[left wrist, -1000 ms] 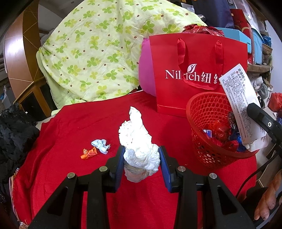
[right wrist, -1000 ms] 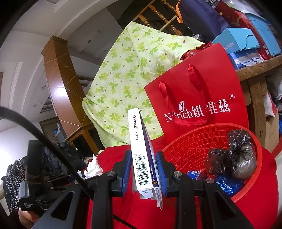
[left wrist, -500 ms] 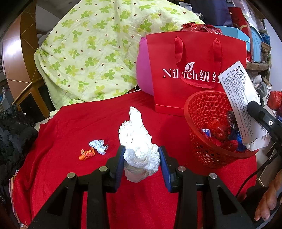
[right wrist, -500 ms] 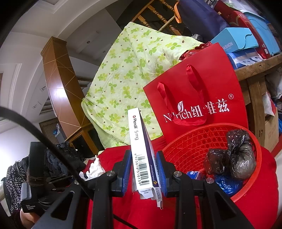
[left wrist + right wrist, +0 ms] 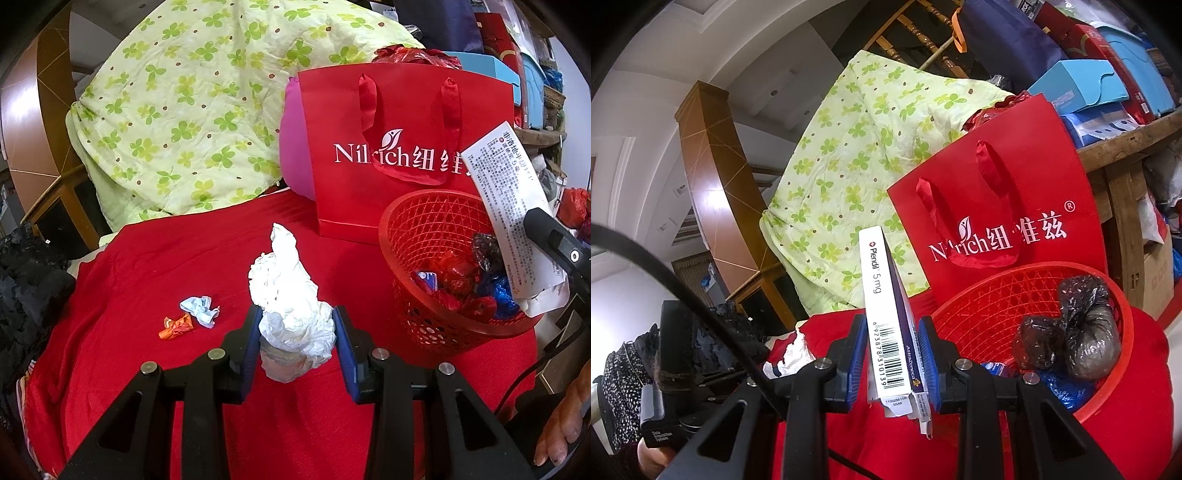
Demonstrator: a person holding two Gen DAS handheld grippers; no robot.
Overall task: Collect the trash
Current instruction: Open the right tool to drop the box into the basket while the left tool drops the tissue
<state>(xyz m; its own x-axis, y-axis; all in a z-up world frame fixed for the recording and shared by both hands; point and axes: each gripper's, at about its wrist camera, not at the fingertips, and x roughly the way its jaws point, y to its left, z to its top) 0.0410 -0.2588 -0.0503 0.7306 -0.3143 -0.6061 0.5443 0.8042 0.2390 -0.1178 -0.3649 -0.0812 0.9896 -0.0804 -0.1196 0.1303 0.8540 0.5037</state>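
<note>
A red cloth [image 5: 155, 266] covers the table, with a clover-print quilt [image 5: 192, 110] heaped behind. The left gripper [image 5: 297, 332] is clamped on a crumpled white tissue wad [image 5: 291, 295] above the cloth. The right gripper [image 5: 893, 354] pinches a flattened Plendil medicine box [image 5: 882, 314] upright beside the red mesh basket [image 5: 982, 317]. 2 small wrappers [image 5: 190, 317] lie left of the wad; a red paper bag [image 5: 402, 122] stands behind the basket.

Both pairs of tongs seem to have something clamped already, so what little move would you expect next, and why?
Probably the right tongs open to drop the medicine box. In the left wrist view the box already hangs over the red basket, which holds other trash. The left tongs, clamped on the crumpled tissue, are farther from the basket.
</note>
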